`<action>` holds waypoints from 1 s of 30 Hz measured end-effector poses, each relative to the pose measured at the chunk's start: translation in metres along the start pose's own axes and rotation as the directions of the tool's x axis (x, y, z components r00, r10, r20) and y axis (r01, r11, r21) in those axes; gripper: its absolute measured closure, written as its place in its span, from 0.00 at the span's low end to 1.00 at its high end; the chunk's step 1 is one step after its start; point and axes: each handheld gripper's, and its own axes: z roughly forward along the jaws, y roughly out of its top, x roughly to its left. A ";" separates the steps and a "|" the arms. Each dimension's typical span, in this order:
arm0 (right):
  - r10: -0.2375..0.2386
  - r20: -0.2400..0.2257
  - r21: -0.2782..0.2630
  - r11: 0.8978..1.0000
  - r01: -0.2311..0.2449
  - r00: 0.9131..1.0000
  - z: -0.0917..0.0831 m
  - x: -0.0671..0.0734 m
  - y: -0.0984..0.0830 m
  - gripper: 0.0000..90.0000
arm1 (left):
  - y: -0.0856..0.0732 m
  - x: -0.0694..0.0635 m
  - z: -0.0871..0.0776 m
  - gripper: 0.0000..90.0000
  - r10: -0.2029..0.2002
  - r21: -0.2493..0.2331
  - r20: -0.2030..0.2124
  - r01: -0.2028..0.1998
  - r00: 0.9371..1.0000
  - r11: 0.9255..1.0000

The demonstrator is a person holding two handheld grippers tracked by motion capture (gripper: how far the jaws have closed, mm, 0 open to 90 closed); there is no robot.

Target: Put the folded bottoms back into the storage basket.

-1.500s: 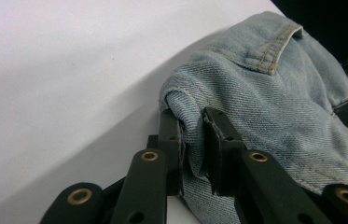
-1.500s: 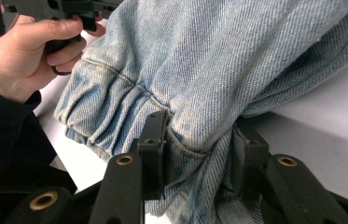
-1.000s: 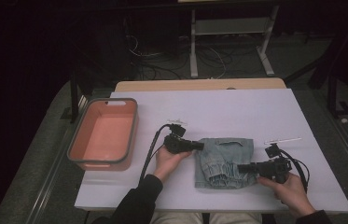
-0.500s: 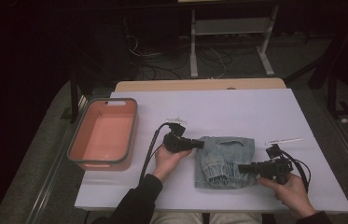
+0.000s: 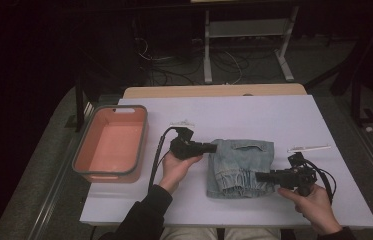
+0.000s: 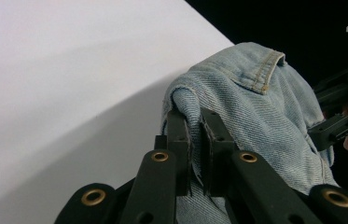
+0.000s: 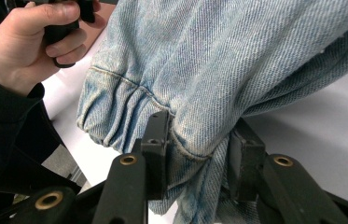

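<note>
On the white rectangular table, largest first, a salmon plastic tub with a grey rim waits at the left, probably to receive the folded pale-blue denim garment at centre. The left gripper pinches its far-left fold; the right gripper clamps bunched hem, likely for lifting. No readable writing.

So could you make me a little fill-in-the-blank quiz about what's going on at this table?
1. The folded garment between the two hand-held grippers is made of light blue ____.
2. The left hand-held gripper is ____ on a fold of that garment.
3. At the left end of the white table stands a pink ____.
4. The right hand-held gripper grips the garment at its gathered ____.

Missing words: denim; shut; tub; hem
</note>
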 end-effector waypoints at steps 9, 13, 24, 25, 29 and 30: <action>-0.023 -0.011 -0.017 1.000 0.023 1.000 -0.004 0.009 0.006 0.71 | 0.005 -0.004 -0.011 0.93 0.008 -0.025 -0.001 -0.008 1.000 1.000; -0.028 -0.011 -0.018 0.999 0.028 1.000 -0.005 0.012 0.009 0.71 | 0.007 -0.006 -0.015 0.93 0.008 -0.025 -0.005 -0.008 1.000 1.000; -0.057 -0.027 -0.033 0.998 0.057 0.998 -0.008 0.024 0.022 0.71 | 0.022 -0.015 -0.037 0.93 0.038 -0.055 -0.026 -0.040 0.999 0.998; -0.061 -0.028 -0.037 0.998 0.060 0.998 -0.008 0.025 0.024 0.71 | 0.023 -0.016 -0.038 0.93 0.044 -0.056 -0.028 -0.046 0.999 0.997; -0.068 -0.032 -0.043 0.997 0.066 0.997 -0.008 0.028 0.029 0.71 | 0.028 -0.018 -0.044 0.93 0.049 -0.060 -0.041 -0.052 0.998 0.997; -0.070 -0.033 -0.044 0.997 0.068 0.997 -0.008 0.029 0.030 0.71 | 0.030 -0.019 -0.045 0.93 0.052 -0.061 -0.045 -0.055 0.998 0.997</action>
